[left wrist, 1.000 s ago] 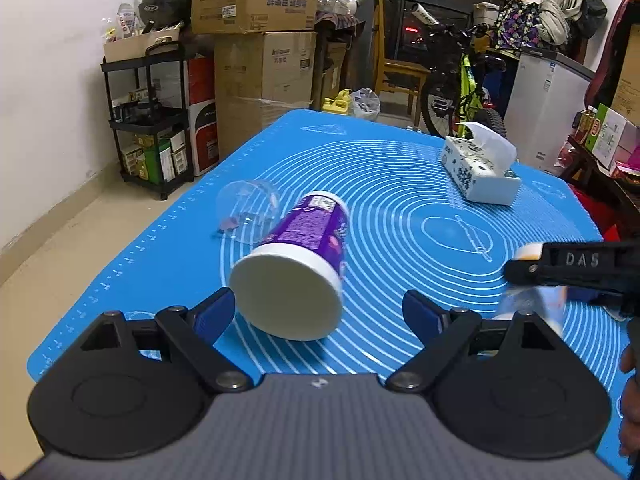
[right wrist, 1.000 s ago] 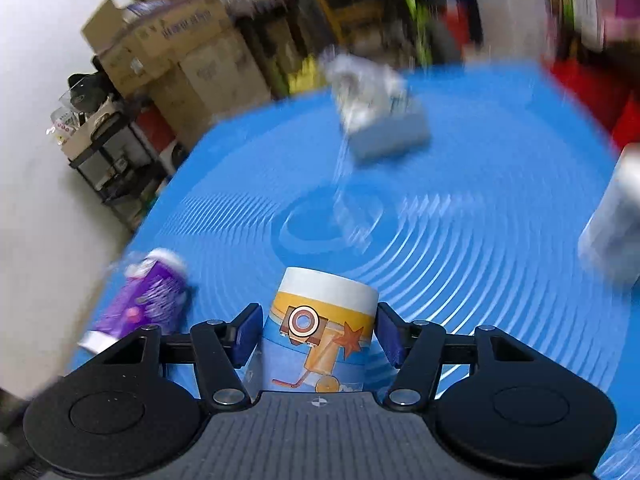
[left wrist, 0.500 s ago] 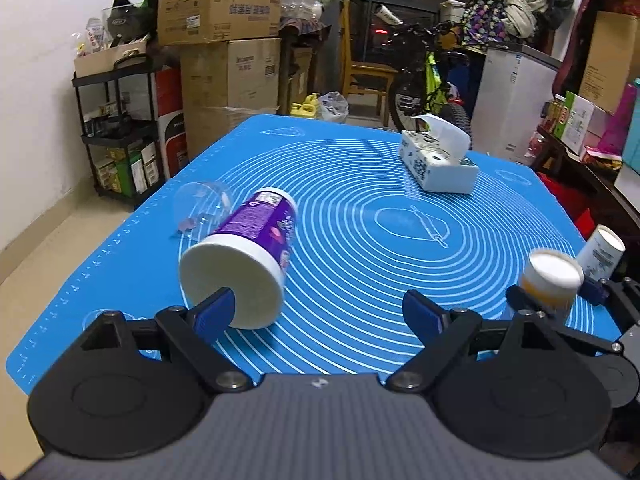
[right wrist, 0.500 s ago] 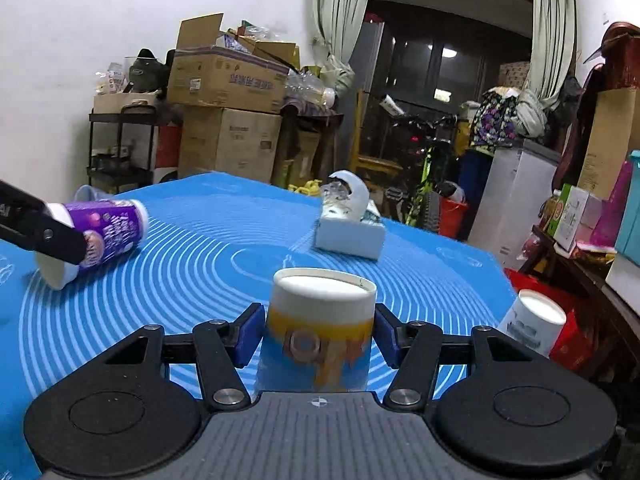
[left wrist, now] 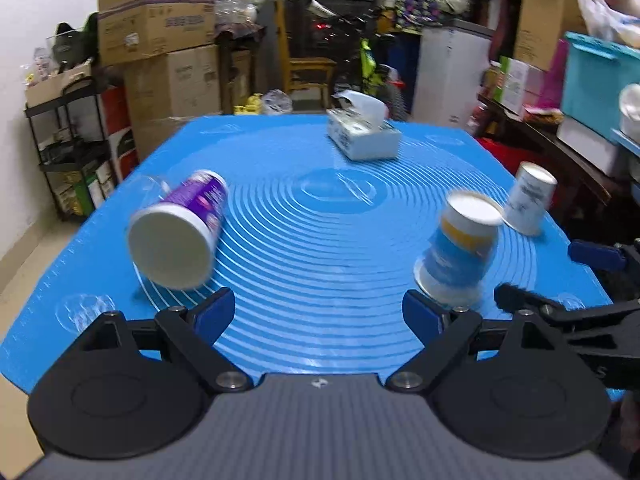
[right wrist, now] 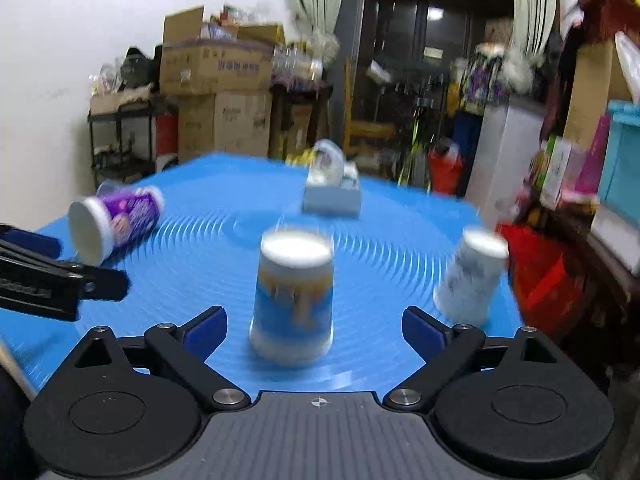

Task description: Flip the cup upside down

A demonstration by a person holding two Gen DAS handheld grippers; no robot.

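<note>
Blue-and-yellow printed paper cup [right wrist: 292, 300]: standing upside down, wide rim on the blue silicone mat [right wrist: 384, 256] covering the desk, white base facing up. Positioned just ahead of the right tongs [right wrist: 314, 328], centred between the two blue-padded fingers [right wrist: 204, 330], clear of both. Right tongs: spread wide, holding nothing. Same cup in the left wrist view [left wrist: 460, 252]: right of centre, blurred, near the right tongs' black fingers at the frame's right edge.

Left tongs [left wrist: 316, 314]: spread wide, holding nothing, pads hovering over the near edge of the mat.

Purple-and-white paper cup [left wrist: 180, 230]: lying on its side at the left of the mat, white end toward the camera. Clear plastic cup [left wrist: 150, 186]: lying just behind it, touching or nearly so; contact not determinable.

White paper cup with grey print [right wrist: 470, 276]: upside down near the right edge of the mat, apart from the printed cup.

White tissue box [left wrist: 364, 140]: at the far side of the mat, one tissue protruding.
</note>
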